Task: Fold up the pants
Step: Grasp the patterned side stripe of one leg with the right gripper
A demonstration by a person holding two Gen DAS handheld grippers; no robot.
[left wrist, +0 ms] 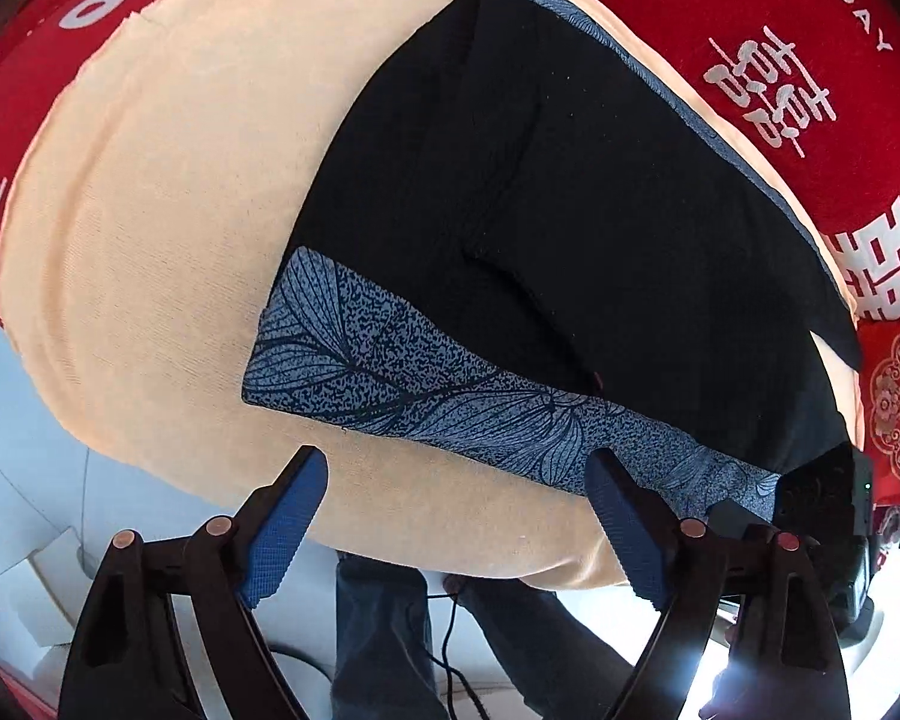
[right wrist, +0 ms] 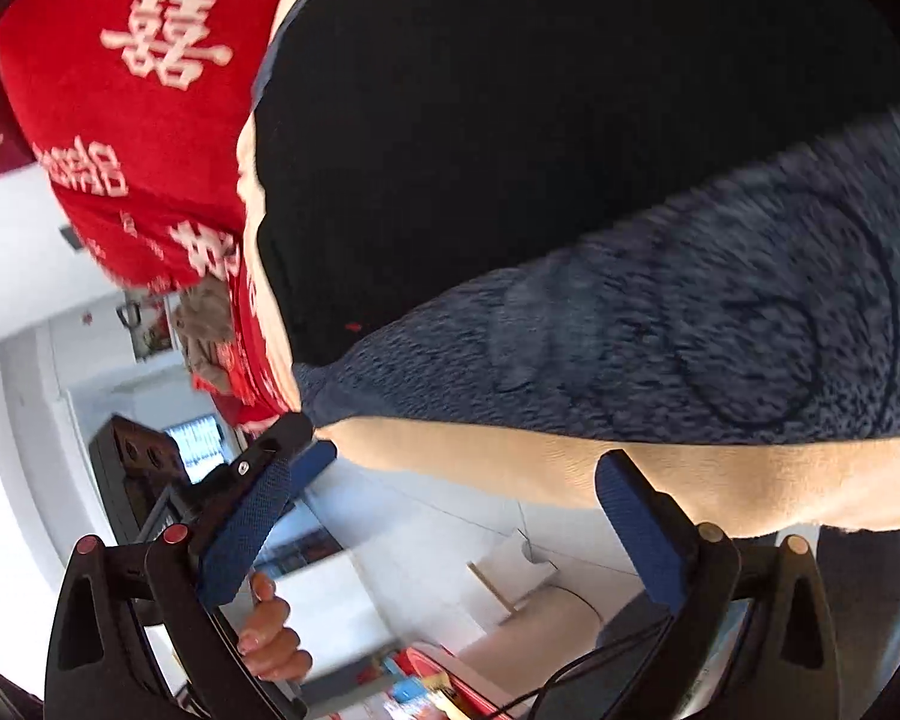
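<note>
Lying flat on a peach blanket point(left wrist: 150, 276), the black pants point(left wrist: 546, 228) had their blue leaf-print waistband point(left wrist: 426, 396) along the near edge, close to where the blanket dropped off the bed. Both of my grippers hung just short of that band, and neither held anything. My left gripper point(left wrist: 456, 516) had its jaws wide, the right finger's tip overlapping the print in its view while the left finger stood over bare blanket. My right gripper point(right wrist: 468, 510) was also spread wide, its pads below the band's edge over the peach cloth, near what looked like the band's left corner in that view.

I judged the main risk to be a pinch that took the blanket along with the band, since the two lay touching and the pads sat right at the seam between them; a lift would then drag the bedding and spoil the fold. A second risk was catching only the top layer of the band, which would let the pants open like a bag. The right-wrist view was blurred, so my aim on that corner was uncertain. Beyond the blanket lay a red bedspread point(left wrist: 780, 30) with white characters, and a person's legs point(left wrist: 384, 630) stood close below the bed edge, where a cable point(left wrist: 450, 642) trailed and could snag a gripper.
</note>
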